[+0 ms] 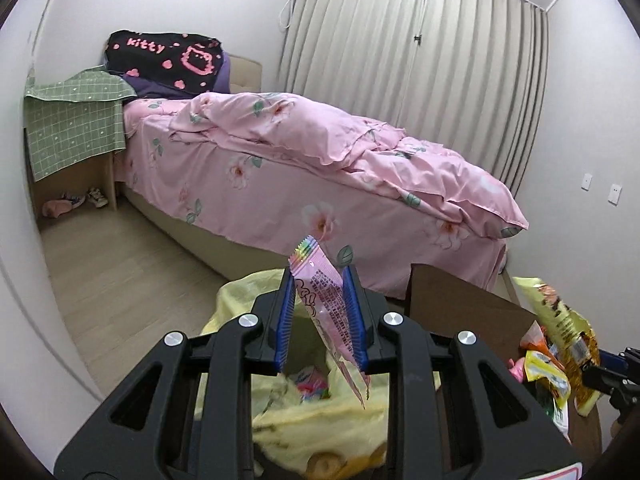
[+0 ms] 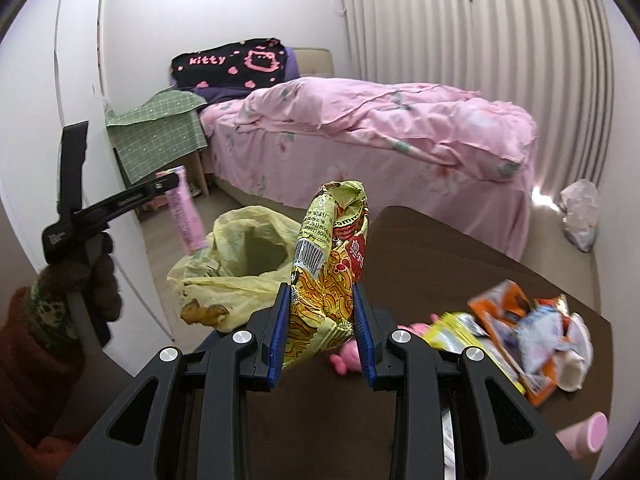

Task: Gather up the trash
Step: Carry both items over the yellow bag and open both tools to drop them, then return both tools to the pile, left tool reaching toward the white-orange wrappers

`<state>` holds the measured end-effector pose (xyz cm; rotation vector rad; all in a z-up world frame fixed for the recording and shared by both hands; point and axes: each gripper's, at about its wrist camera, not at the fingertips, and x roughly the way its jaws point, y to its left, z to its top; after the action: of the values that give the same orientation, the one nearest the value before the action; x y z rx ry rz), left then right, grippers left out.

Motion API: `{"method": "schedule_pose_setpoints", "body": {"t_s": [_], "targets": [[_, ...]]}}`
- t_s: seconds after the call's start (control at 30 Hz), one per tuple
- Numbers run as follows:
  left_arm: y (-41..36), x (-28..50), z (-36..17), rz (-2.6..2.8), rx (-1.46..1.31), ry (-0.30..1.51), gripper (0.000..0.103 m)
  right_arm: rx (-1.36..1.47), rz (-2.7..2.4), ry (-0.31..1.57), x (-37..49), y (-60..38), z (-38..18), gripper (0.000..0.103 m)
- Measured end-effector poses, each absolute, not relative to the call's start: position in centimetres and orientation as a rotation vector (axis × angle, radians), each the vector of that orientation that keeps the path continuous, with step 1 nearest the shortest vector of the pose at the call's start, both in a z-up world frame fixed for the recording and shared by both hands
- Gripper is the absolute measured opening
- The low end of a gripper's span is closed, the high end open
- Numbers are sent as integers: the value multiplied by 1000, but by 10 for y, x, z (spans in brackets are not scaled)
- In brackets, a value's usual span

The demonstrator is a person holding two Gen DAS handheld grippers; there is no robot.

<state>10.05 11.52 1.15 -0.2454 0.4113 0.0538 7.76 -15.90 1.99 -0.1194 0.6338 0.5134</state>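
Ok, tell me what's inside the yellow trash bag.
Left wrist view: the yellow trash bag holds a pink-and-green wrapper near its mouth. The left gripper and its pink wrapper cover much of the opening; deeper contents are hidden. From the right wrist view the interior looks dark.

Both grippers are made of black plastic, with triangular cut-outs in the arms and round silver screws at the joints. The left gripper (image 1: 320,316) and the right gripper (image 2: 322,334) each have two fingers with ribbed blue pads (image 2: 279,338). The left hand (image 2: 94,276) wears a dark brown knitted glove, with a green patterned cuff and a rust-red sleeve (image 2: 28,380).
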Motion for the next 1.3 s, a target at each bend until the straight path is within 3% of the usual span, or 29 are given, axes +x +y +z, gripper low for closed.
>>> {"method": "schedule_pose_setpoints", "body": {"t_s": [0.2,0.4,0.67,0.9,0.93,0.97,1.0,1.07,1.3], "targets": [[105,146,-36,49,-219,576,23,-129,562,633,103,-136,15,29],[113,132,-74,32,-248,711,23,-161,667,640,146,-91,0,29],[130,133,-73,53,-320,689,23,-129,735,797,191,-47,-49,29],[125,140,-55,77,-294,637,23,-94,743,824,197,-49,-64,31],[127,141,-54,78,-302,639,25,-87,745,832,198,-50,-66,37],[128,142,-53,79,-308,642,33,-78,746,838,198,-52,-68,45],[129,143,-53,86,-315,648,44,-75,747,839,198,-54,-69,47],[133,142,-52,111,-330,650,50,-79,738,835,195,-59,-69,48],[141,130,-50,144,-396,644,51,-55,656,800,177,-101,-48,48]]}}
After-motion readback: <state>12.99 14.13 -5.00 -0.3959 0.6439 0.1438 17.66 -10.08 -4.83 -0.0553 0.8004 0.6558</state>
